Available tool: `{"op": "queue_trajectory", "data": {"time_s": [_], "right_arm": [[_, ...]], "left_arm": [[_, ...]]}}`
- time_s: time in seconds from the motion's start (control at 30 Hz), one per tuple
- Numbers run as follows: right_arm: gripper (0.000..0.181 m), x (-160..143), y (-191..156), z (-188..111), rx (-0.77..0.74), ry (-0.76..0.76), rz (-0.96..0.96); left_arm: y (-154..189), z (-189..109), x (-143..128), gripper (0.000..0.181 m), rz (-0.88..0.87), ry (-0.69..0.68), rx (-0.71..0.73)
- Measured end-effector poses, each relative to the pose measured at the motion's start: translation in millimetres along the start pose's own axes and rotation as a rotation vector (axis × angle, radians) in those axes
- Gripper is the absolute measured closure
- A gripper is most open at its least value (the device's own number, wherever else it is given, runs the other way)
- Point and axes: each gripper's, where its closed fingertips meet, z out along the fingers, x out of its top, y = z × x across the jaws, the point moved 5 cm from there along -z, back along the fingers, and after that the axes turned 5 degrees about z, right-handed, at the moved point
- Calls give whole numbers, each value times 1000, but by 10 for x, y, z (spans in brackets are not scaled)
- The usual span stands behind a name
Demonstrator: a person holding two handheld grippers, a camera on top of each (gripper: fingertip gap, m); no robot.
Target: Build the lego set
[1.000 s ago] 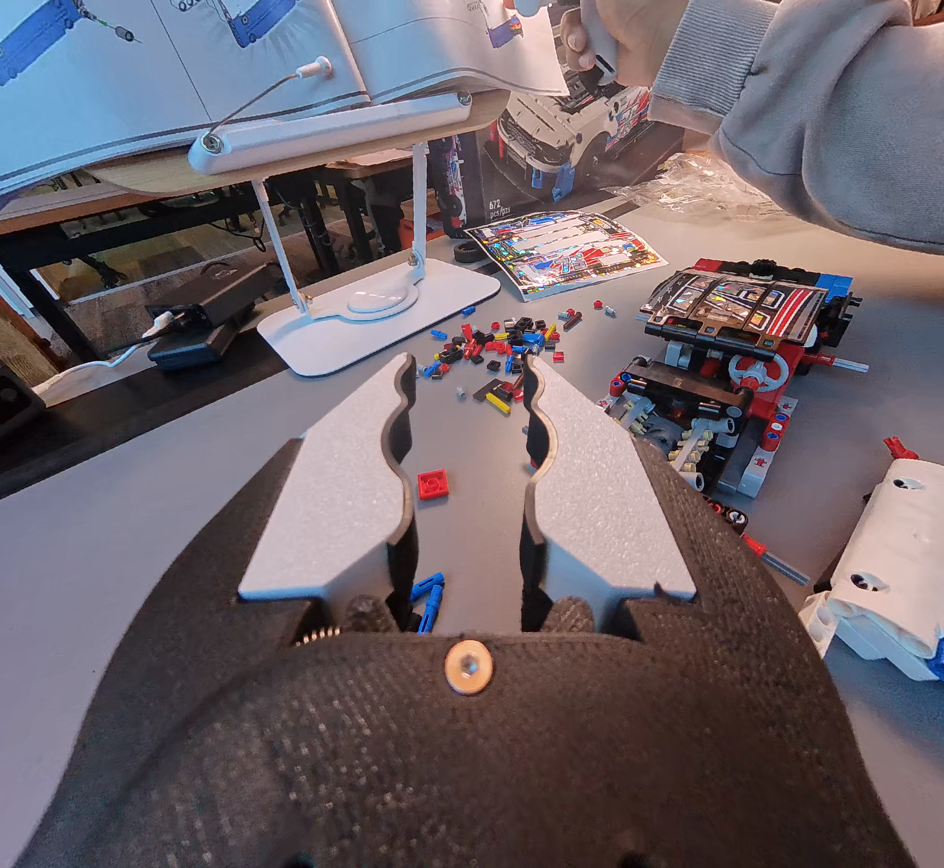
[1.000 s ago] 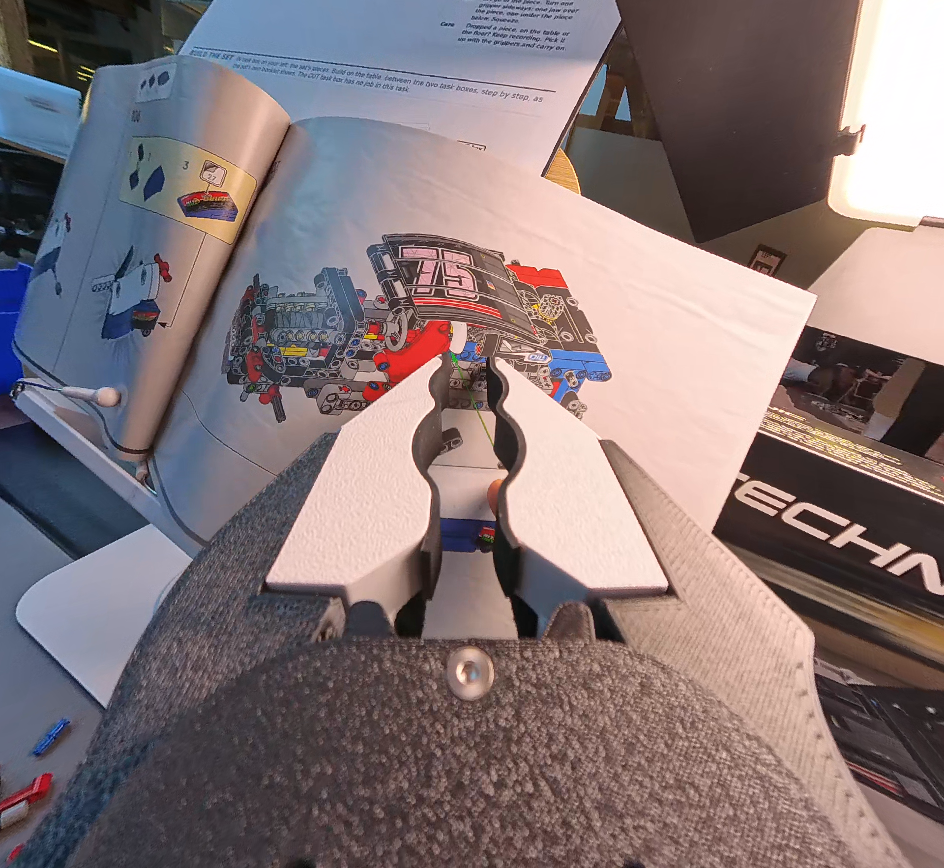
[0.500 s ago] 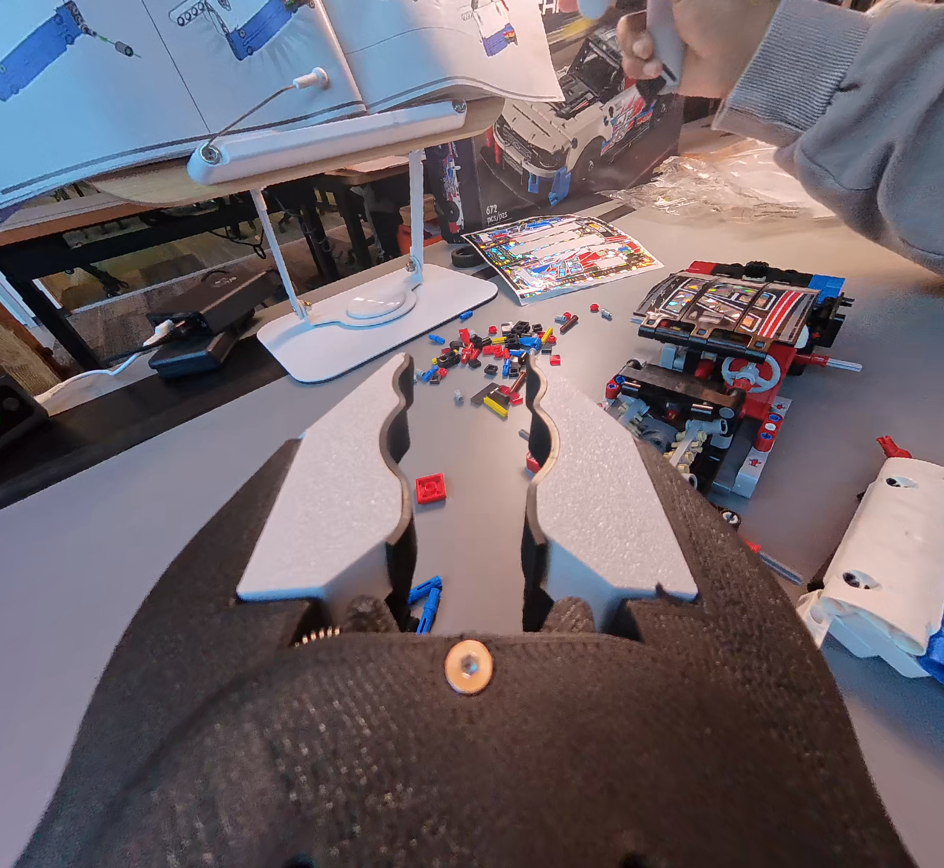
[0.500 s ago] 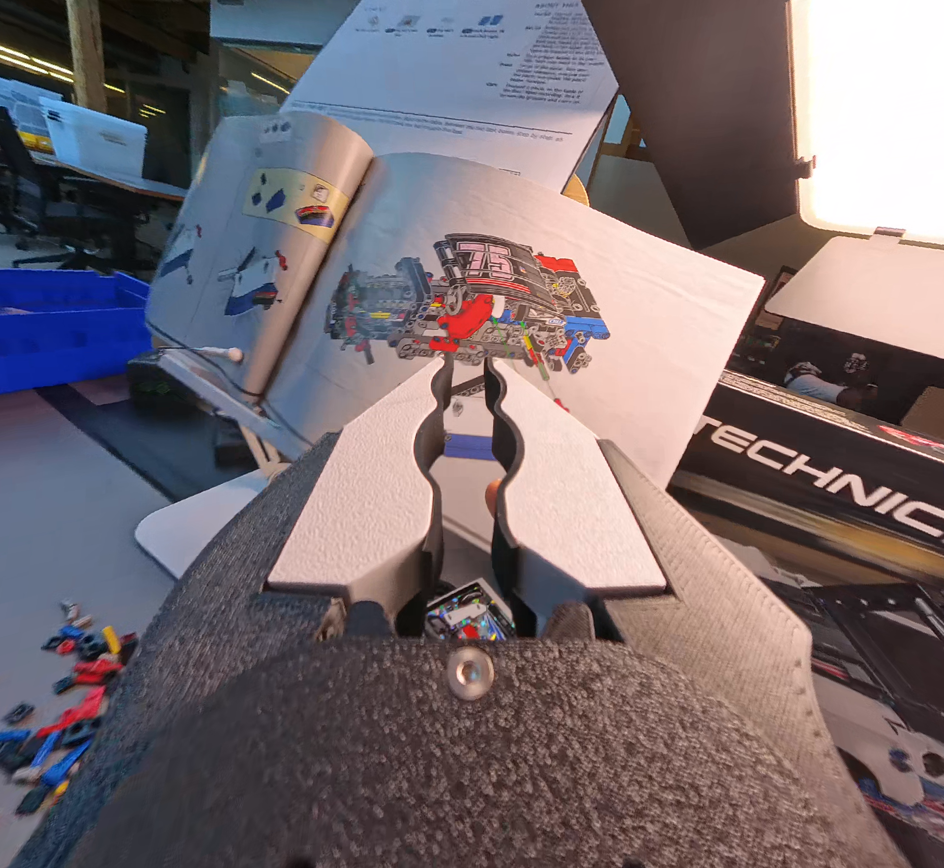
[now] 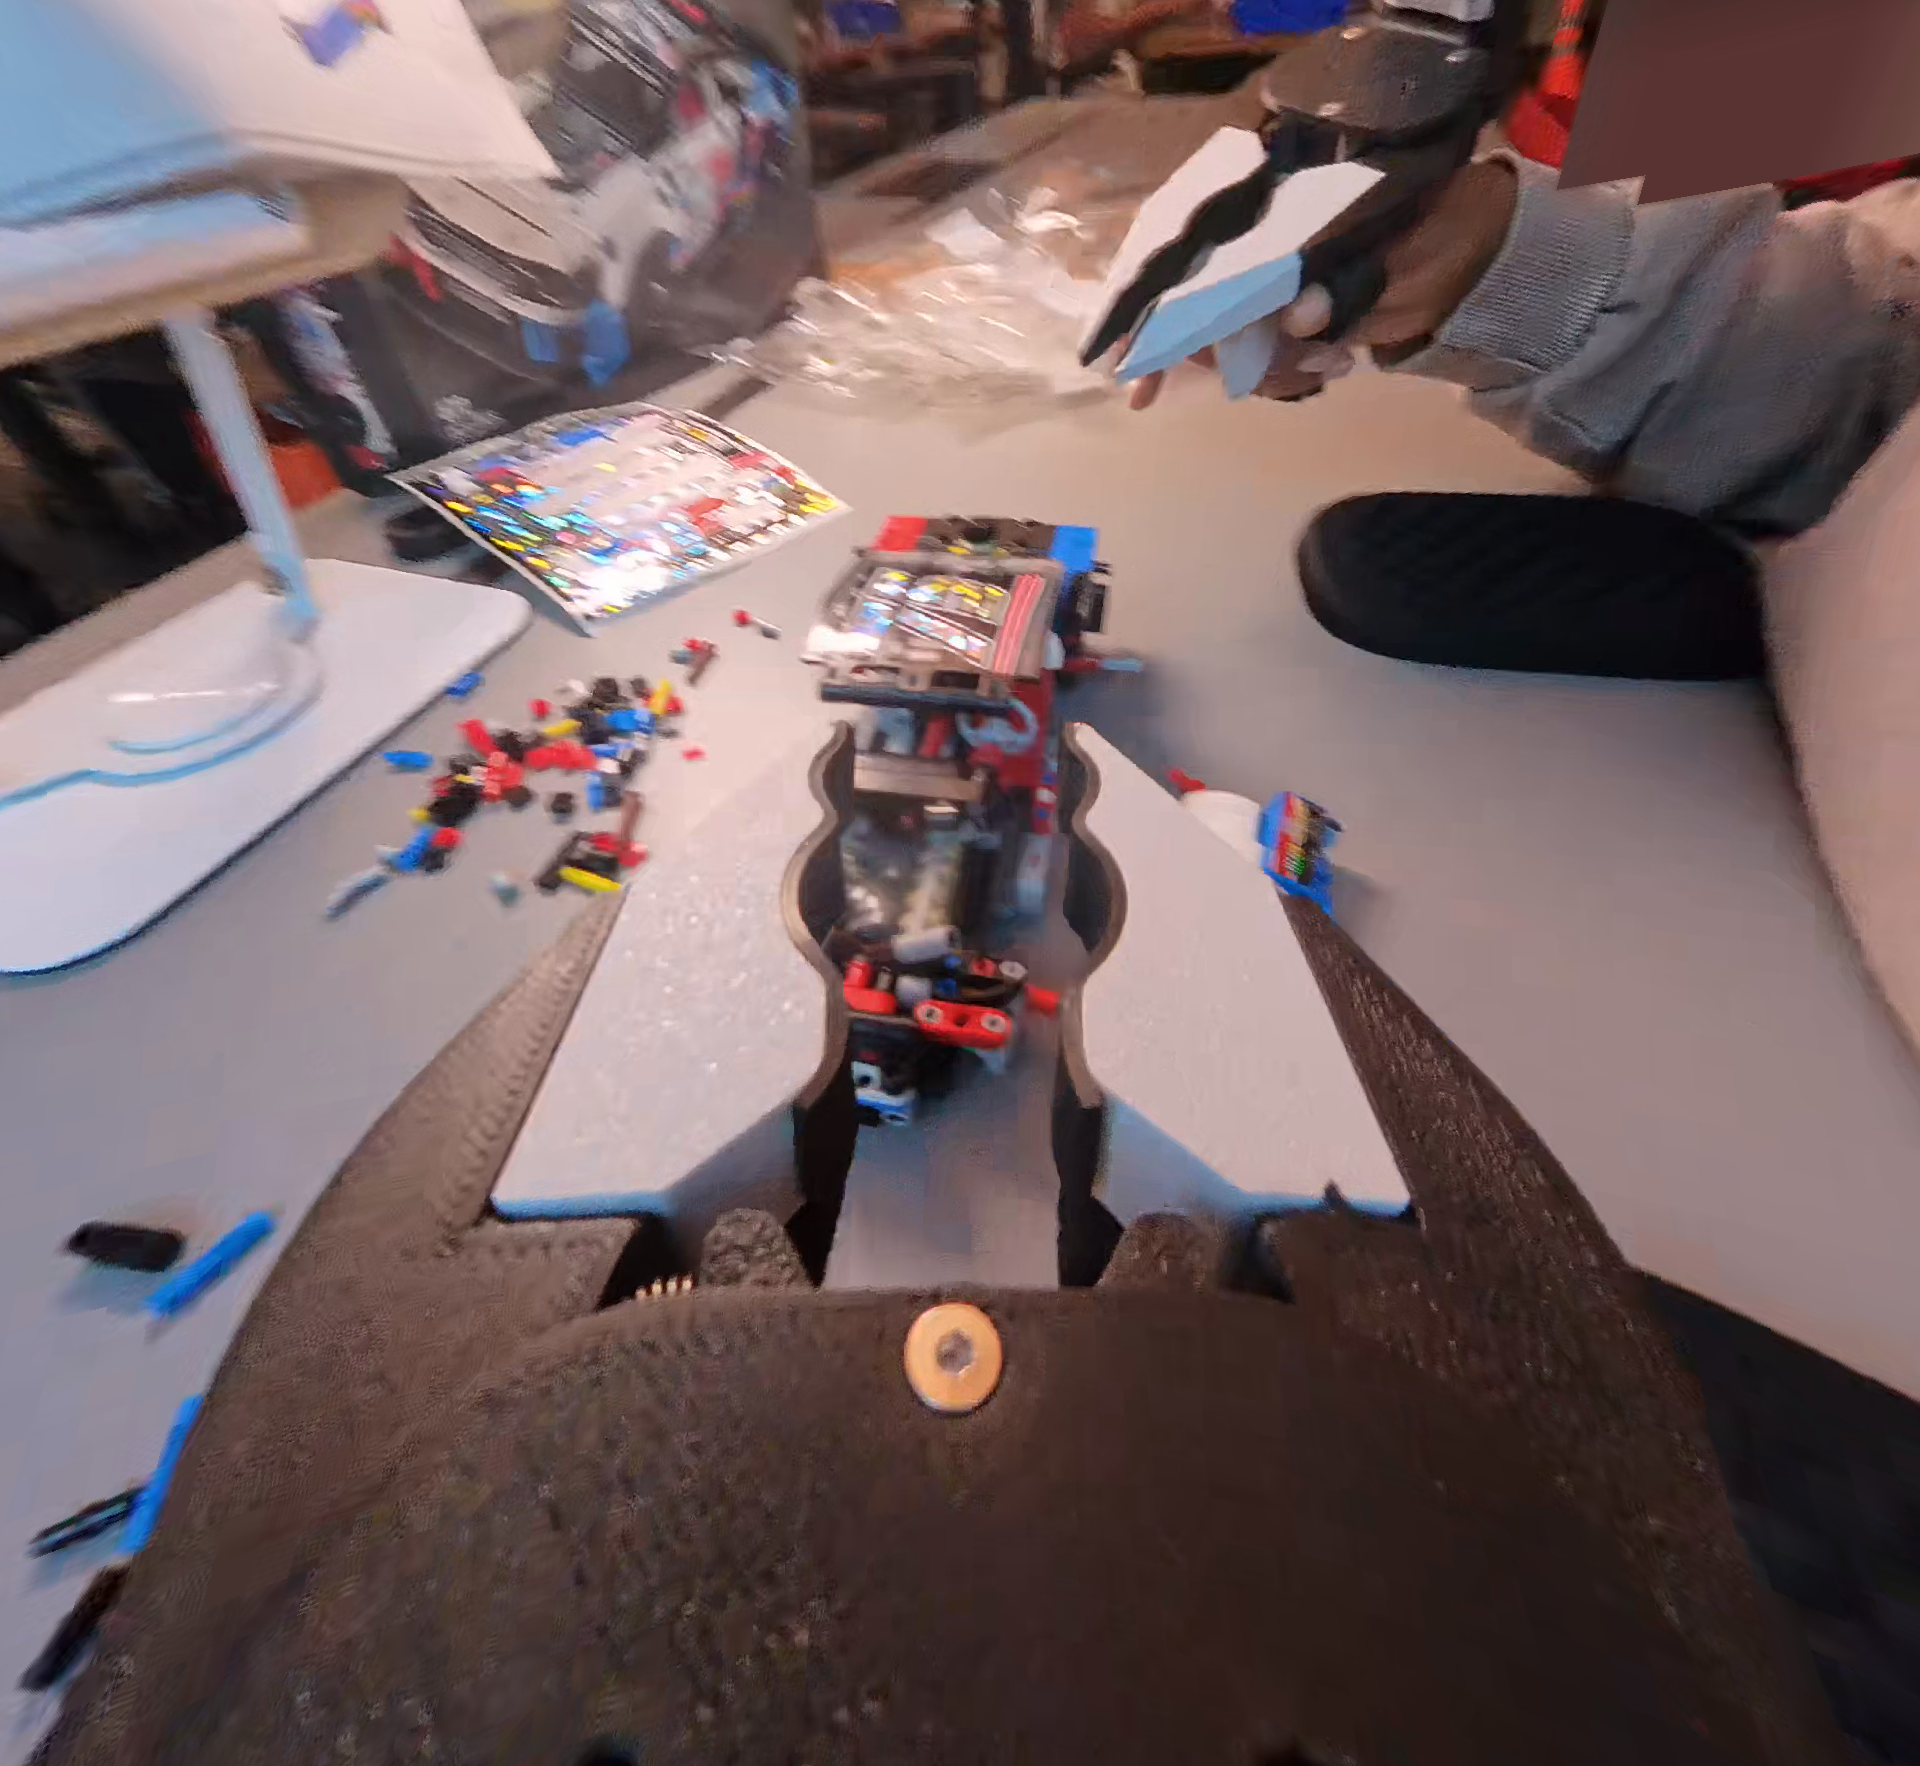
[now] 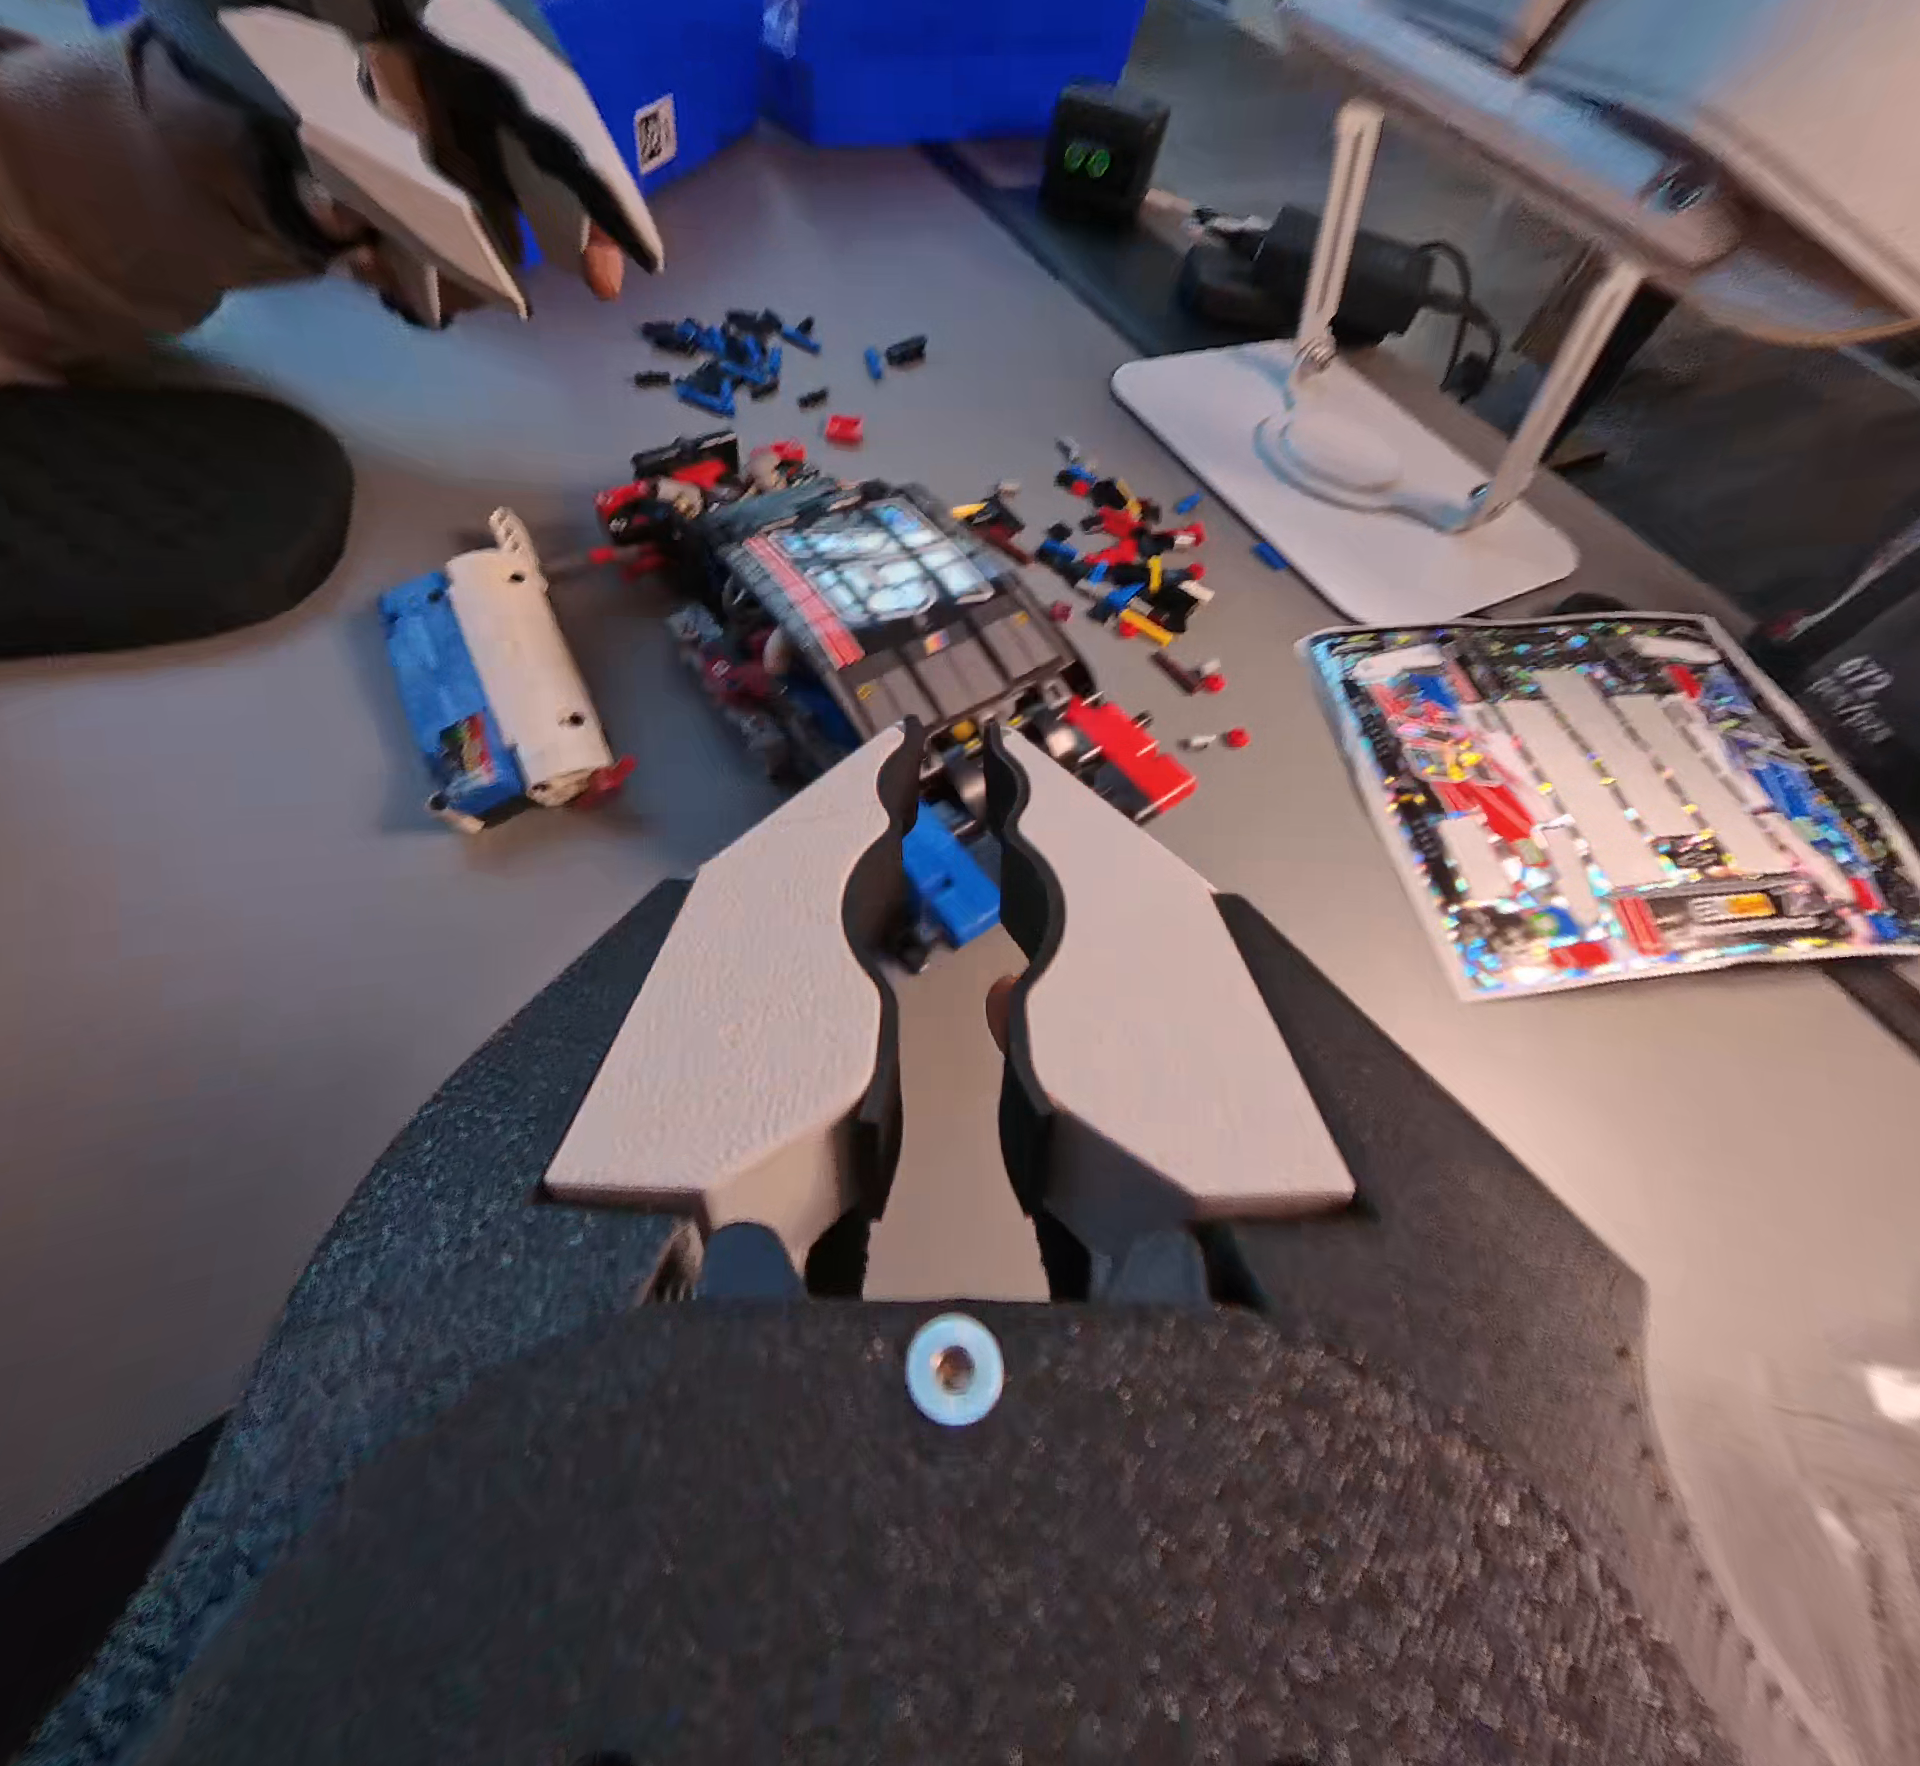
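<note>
The grey table [image 6: 260, 989] fills both views, under and ahead of both pairs of tongs. At its far edge, beyond the left tongs [image 5: 945, 760] as the right wrist view shows them, stand blue bins [image 6: 935, 23]; what they hold cannot be made out. Right of the right tongs [image 6: 948, 740] stands a white book stand [image 6: 1351, 511] carrying the open instruction book [image 5: 208, 54], and nearer lies a shiny sticker sheet [image 6: 1600, 802].

The half-built car [image 5: 935, 677] rests on the table between the two pairs of tongs. The left tongs gape wide with nothing held, the car's front end framed in the gap but untouched. The right tongs are open only a little and empty, poised just over the car's rear end.

A white and blue body section [image 6: 499, 677] lies left of the right tongs, apart from the car. Loose small pieces [image 6: 1122, 563] are scattered beside the car.
</note>
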Motion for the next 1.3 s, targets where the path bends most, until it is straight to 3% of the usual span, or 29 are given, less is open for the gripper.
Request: {"op": "queue_trajectory", "data": {"time_s": [0.1, 0.2, 0.5, 0.63, 1.0, 1.3], "right_arm": [[172, -251, -279, 23, 49, -53, 43], [171, -316, -389, 75, 0, -60, 16], [162, -333, -377, 486, -189, -215, -365], [174, -343, -343, 544, -234, -227, -426], [175, -327, -262, 532, -77, -206, -175], [175, -343, -243, 525, -60, -156, -132]], "left_arm": [[244, 38, -140, 141, 6, -152, -183], [344, 116, -279, 137, 65, -255, -199], [399, 199, -329, 140, 85, -221, -161], [399, 179, -362, 140, 113, -232, -132], [327, 248, -409, 143, 77, -223, -69], [291, 261, -441, 145, 58, -203, -47]]}}
